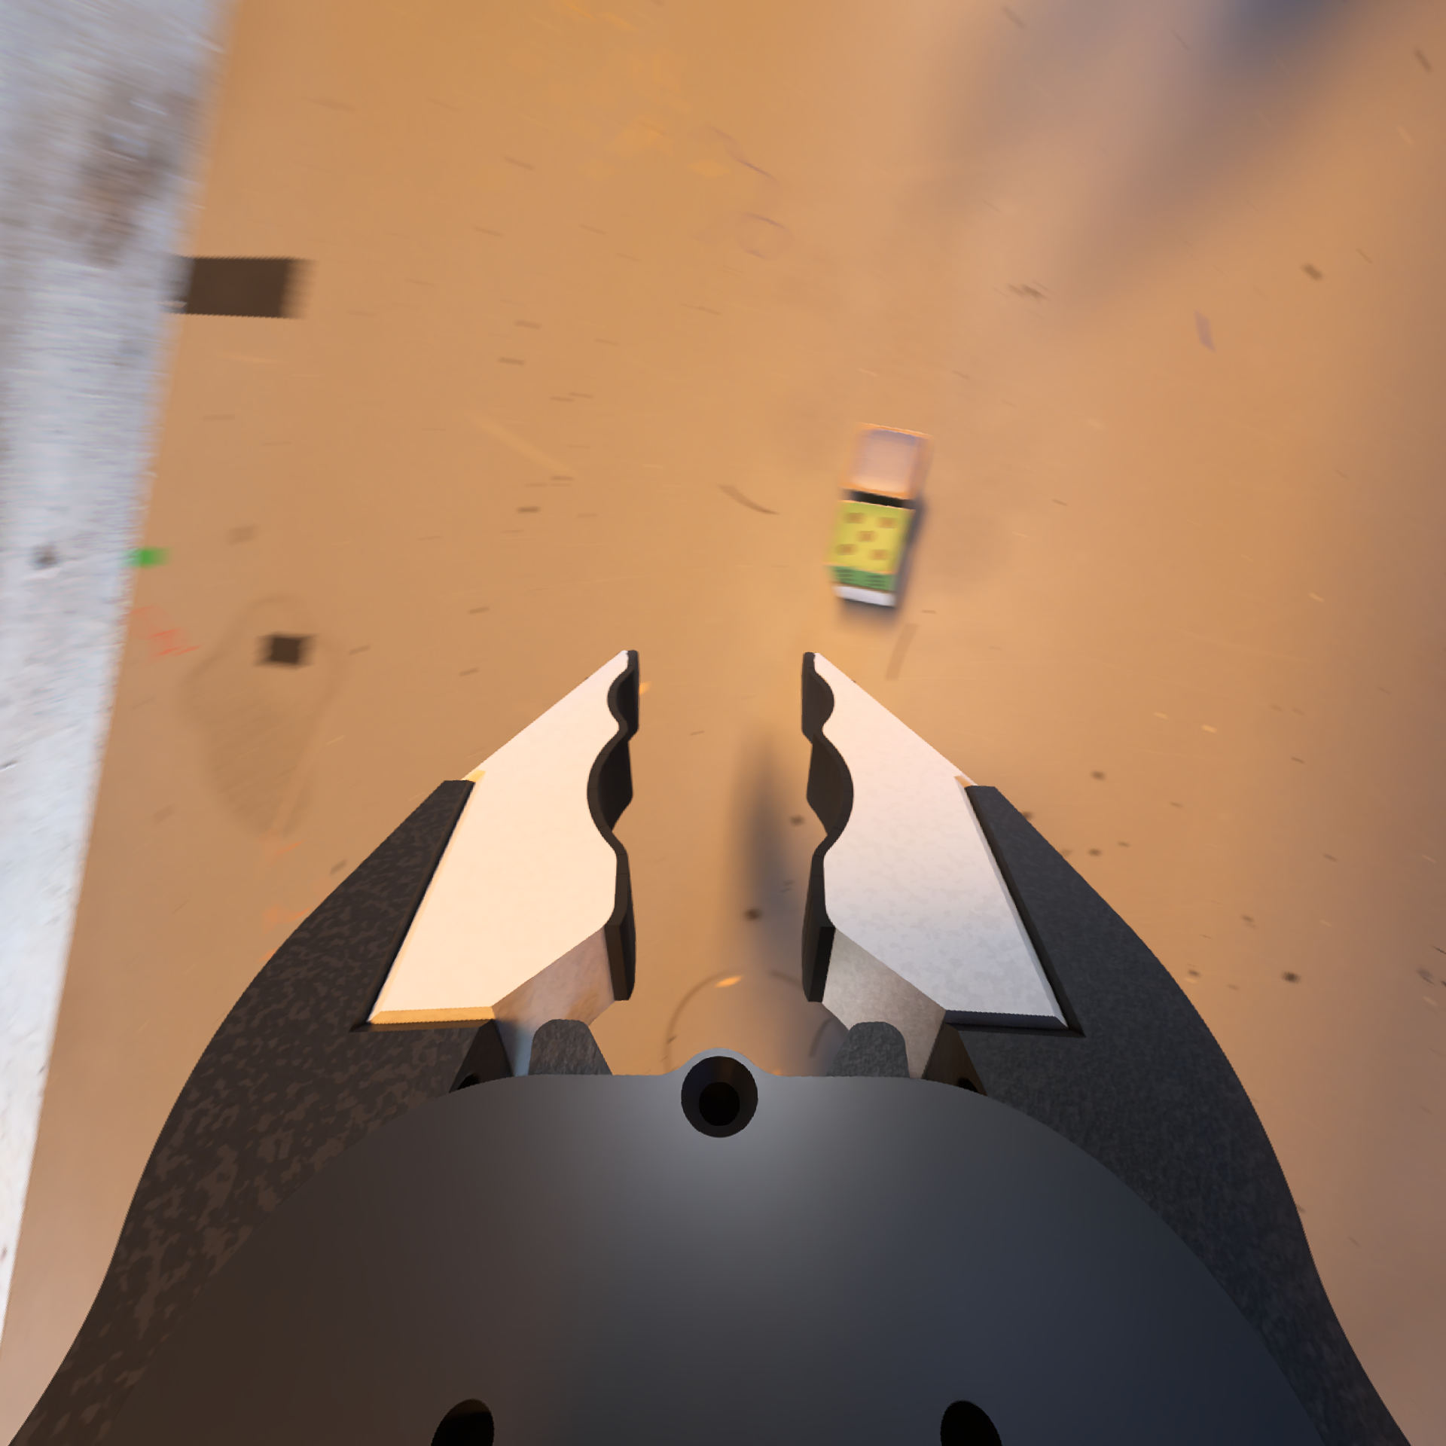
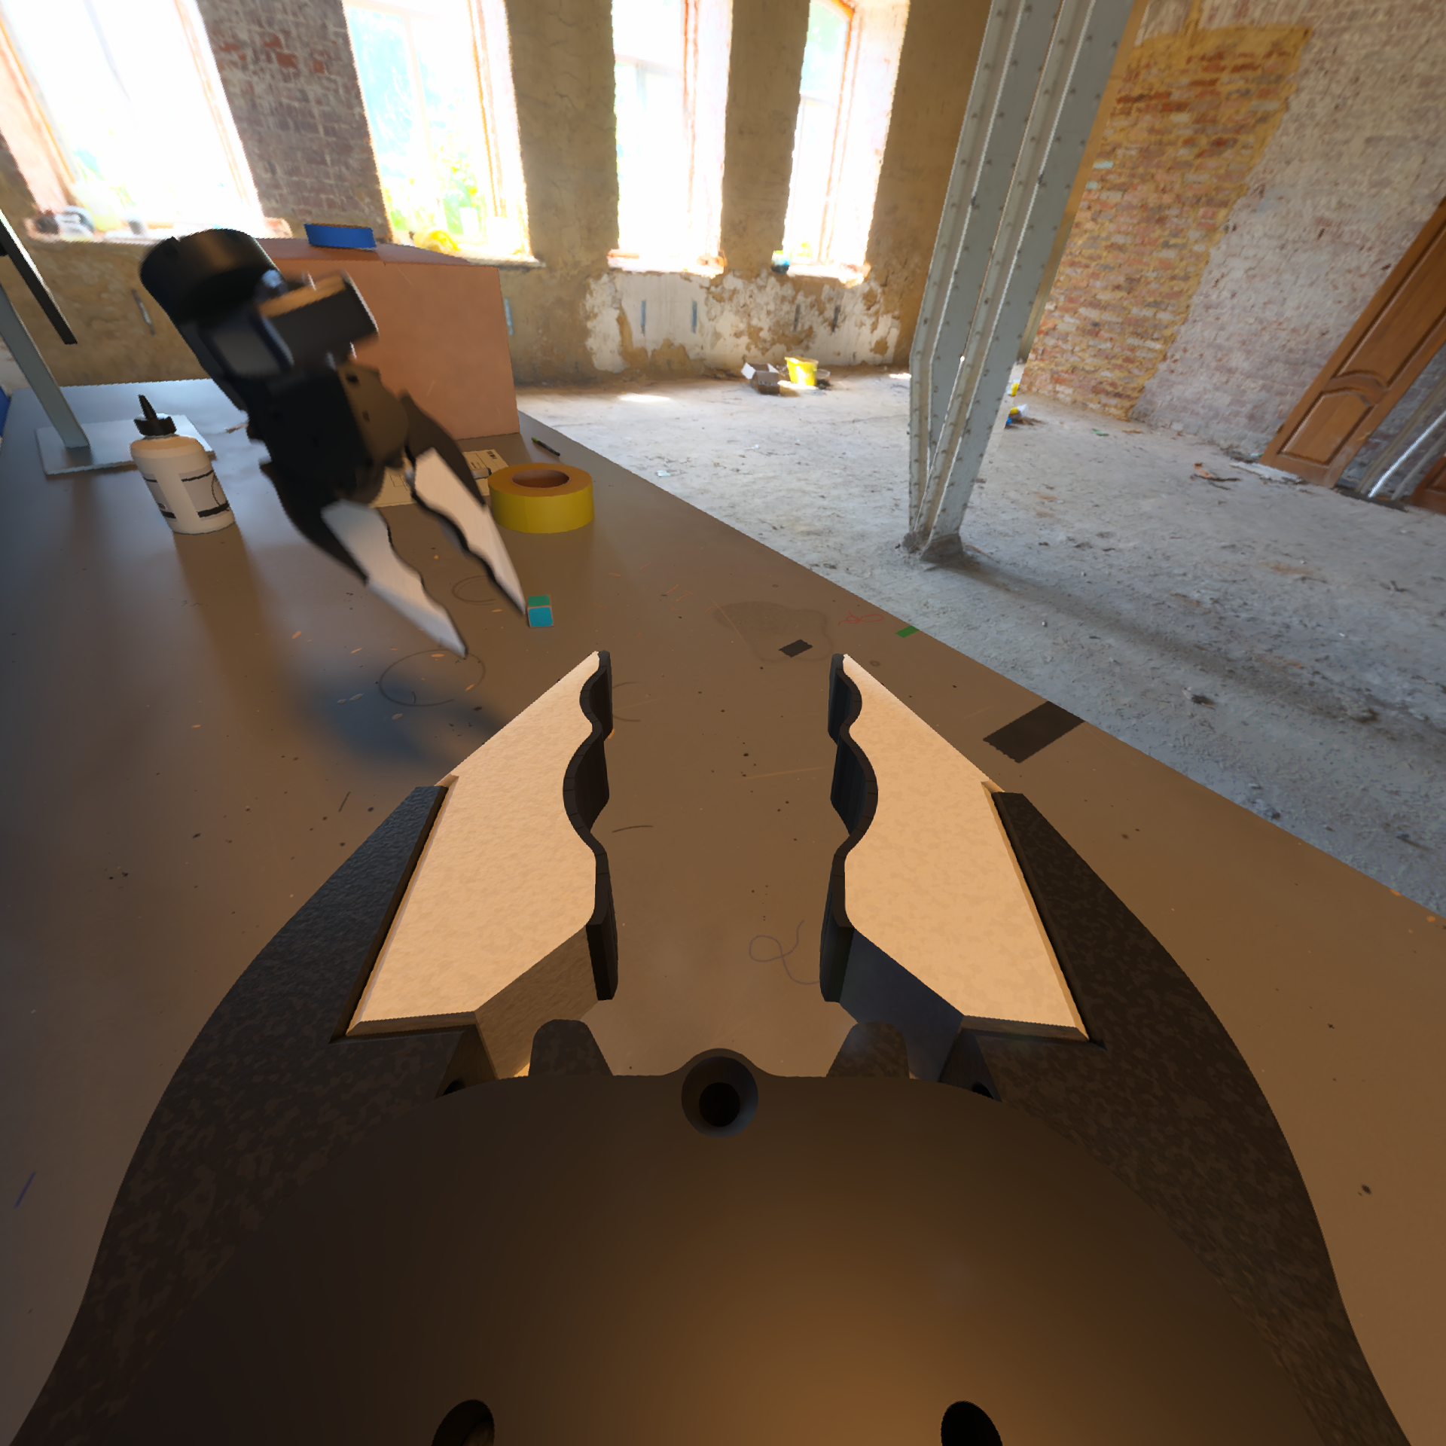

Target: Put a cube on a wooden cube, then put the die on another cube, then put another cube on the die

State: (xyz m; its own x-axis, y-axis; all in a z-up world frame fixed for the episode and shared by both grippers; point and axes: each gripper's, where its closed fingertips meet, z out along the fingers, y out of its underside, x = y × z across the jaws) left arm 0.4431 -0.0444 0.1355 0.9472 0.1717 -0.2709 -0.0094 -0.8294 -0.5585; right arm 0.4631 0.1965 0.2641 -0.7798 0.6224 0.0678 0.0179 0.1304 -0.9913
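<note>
I see no bin or tray on the worktop (image 2: 235, 782); the only vessel is a white bottle (image 2: 178, 481) with a black nozzle at about ten o'clock in the right wrist view, and I cannot tell what is in it. Just to its right lies a yellow tape roll (image 2: 541, 495), hollow core facing up.

My left tool (image 1: 720, 657) has its jaws parted to a moderate gap, with only bare worktop between the tips; it holds nothing and touches nothing. At roughly one o'clock beyond it lies a blurred little stack: a green-and-yellow spotted die (image 1: 870, 548) with a pale cube (image 1: 888, 462) touching its far side. Motion blur keeps me from saying whether one sits on the other.

My right tool (image 2: 720, 657) gapes a little wider, also empty, hovering over plain worktop. From this view the left tool hangs tilted at eleven o'clock, its fingertip just beside a small teal cube (image 2: 540, 612); I cannot tell if they touch.

The worktop's edge runs off at three o'clock, with dark tape strips (image 2: 1033, 730) along it. The left view's far left is a smeared grey floor (image 1: 62, 469).
</note>
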